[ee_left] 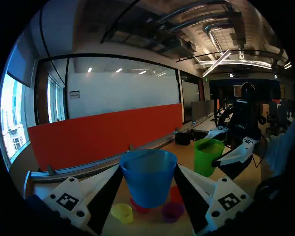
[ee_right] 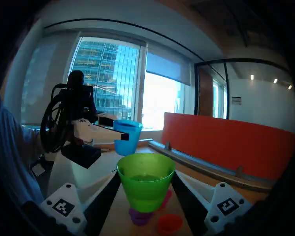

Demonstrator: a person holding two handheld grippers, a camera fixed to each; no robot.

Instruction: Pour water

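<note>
**Left gripper view:** your left hand-held gripper (ee_left: 148,168) is clamped on the blue cup (ee_left: 148,187), one finger on each side, cup upright. The green cup (ee_left: 207,157) is right of the blue cup and farther off, also upright. Under the blue cup on the table (ee_left: 151,227) are a small yellow cup (ee_left: 122,212) and a small purple cup (ee_left: 172,211).

**Right gripper view:** your right hand-held gripper (ee_right: 146,175) grips the green cup, both fingers pressing its sides. There is liquid inside, surface level and below the rim. The green cup is nearer than the blue cup, lower and to its right, and the two are apart. Contents of the blue cup: cannot tell
</note>
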